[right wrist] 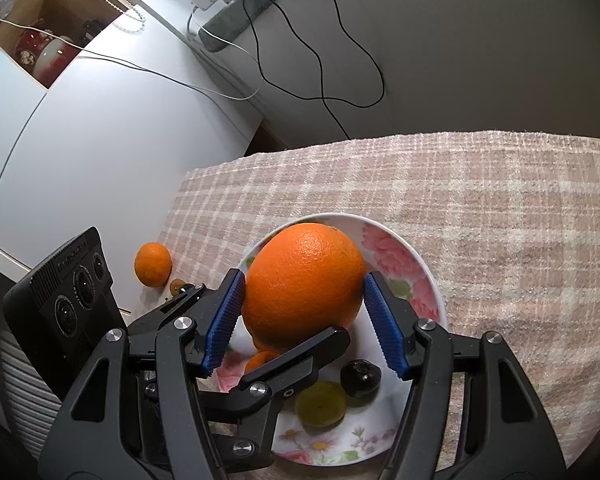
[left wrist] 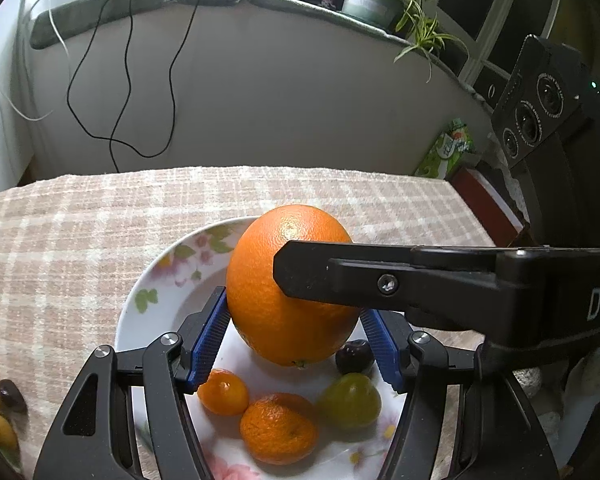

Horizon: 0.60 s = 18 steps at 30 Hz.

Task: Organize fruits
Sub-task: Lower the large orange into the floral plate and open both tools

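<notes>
Crowded around the big orange (left wrist: 268, 280), smaller fruits are lying on the flowered plate (left wrist: 140, 280) in the lower middle of the left wrist view: two mandarins (left wrist: 278, 428), a green fruit (left wrist: 350, 400) and a dark round fruit (left wrist: 354, 356). Off the plate, another mandarin (right wrist: 153, 264) is sitting on the cloth at the left of the right wrist view, and a few small yellow and dark fruits (left wrist: 0, 400) are lying at the lower left edge of the left one. One black finger (left wrist: 380, 276) of the right gripper (right wrist: 304, 280) is crossing in front of the orange from the right side of the frame, hiding part of its skin.

Both grippers are standing about half open, each spanning the orange. The left gripper (left wrist: 294, 304) is pressing its blue pads (left wrist: 208, 340) against the fruit's two sides, and the right gripper is doing the same crosswise. The orange is sitting low over the plate's middle; whether it is resting on the plate or hanging just above it is hard to tell.

A pink and cream checked cloth (left wrist: 100, 220) is covering the table. Behind it, black cables (left wrist: 128, 80) are hanging down a pale wall, a potted plant (left wrist: 372, 0) is standing on the ledge at the upper right, and a green box (left wrist: 448, 152) is leaning at the far right.
</notes>
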Motion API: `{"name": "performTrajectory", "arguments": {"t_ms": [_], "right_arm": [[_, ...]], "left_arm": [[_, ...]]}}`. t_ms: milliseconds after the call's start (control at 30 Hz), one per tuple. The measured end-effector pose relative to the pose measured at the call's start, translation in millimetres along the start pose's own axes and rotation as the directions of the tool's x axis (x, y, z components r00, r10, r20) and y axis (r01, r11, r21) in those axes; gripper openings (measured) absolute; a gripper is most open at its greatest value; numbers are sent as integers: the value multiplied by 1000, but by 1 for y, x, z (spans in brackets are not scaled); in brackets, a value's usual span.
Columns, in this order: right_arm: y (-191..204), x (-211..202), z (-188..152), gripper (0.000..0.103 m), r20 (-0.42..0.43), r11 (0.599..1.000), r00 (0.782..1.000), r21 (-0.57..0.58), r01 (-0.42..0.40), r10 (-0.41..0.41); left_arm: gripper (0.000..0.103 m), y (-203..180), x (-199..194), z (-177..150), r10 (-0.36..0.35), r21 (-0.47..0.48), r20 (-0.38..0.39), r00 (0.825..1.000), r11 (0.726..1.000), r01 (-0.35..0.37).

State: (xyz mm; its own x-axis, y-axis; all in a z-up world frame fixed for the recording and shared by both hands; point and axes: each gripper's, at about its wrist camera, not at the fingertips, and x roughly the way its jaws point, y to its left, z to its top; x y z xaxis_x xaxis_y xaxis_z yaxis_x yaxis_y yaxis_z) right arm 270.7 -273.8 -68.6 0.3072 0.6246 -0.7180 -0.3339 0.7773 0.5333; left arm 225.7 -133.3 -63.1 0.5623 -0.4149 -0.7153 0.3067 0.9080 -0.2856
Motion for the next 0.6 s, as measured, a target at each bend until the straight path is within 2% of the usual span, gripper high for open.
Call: {"name": "performTrajectory", "arguments": {"t_ms": [400,600], "right_arm": [[-1,0,-6,64,-13,1000,1000,9,24,-24],[0,-11,-7,64,6,1000,1000,4,28,-28]], "left_arm": [[65,-12,13,-1,19,29,-54,998,999,-18],[65,-18,11,-5,17,45,-43,999,999,-15]]}}
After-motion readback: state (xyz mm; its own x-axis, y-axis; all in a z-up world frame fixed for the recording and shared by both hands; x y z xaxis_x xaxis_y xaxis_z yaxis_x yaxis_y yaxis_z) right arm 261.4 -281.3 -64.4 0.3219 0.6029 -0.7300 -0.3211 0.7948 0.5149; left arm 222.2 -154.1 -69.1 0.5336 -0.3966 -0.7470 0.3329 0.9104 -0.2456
